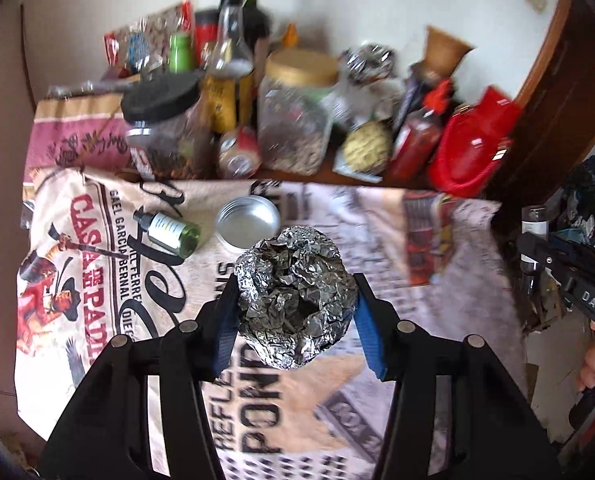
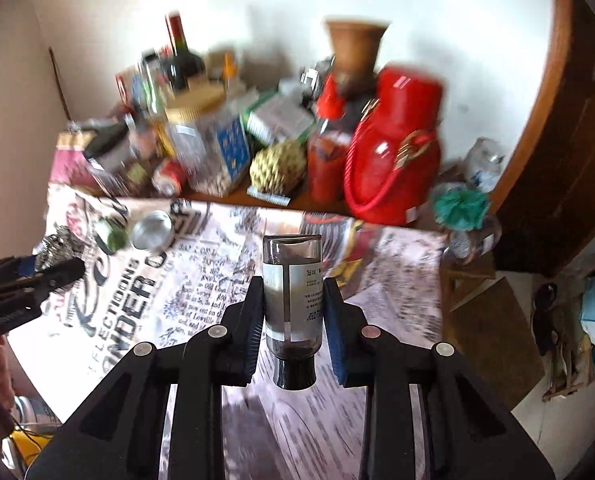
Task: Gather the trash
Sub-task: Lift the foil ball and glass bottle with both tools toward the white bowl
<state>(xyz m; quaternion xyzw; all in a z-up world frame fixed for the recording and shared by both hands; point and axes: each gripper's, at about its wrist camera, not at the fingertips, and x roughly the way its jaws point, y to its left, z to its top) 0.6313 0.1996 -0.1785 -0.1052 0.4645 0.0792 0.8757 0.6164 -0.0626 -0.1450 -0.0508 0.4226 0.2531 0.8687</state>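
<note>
Left gripper (image 1: 295, 312) pinches a foil ball (image 1: 295, 300) above the printed cloth (image 1: 377, 240) | right gripper (image 2: 293, 320) pinches a small bottle (image 2: 292, 304), cap toward camera, above the cloth | risk: smooth bottle may slide out if tilted; foil could crush and slip | cloth reads "POND", "CASA".

A cluttered home corner: cloth-draped surface (image 1: 437, 240), wine bottle (image 1: 253, 8), food jars (image 1: 297, 120), red handbag (image 2: 393, 152), wooden door frame (image 2: 553, 120).
</note>
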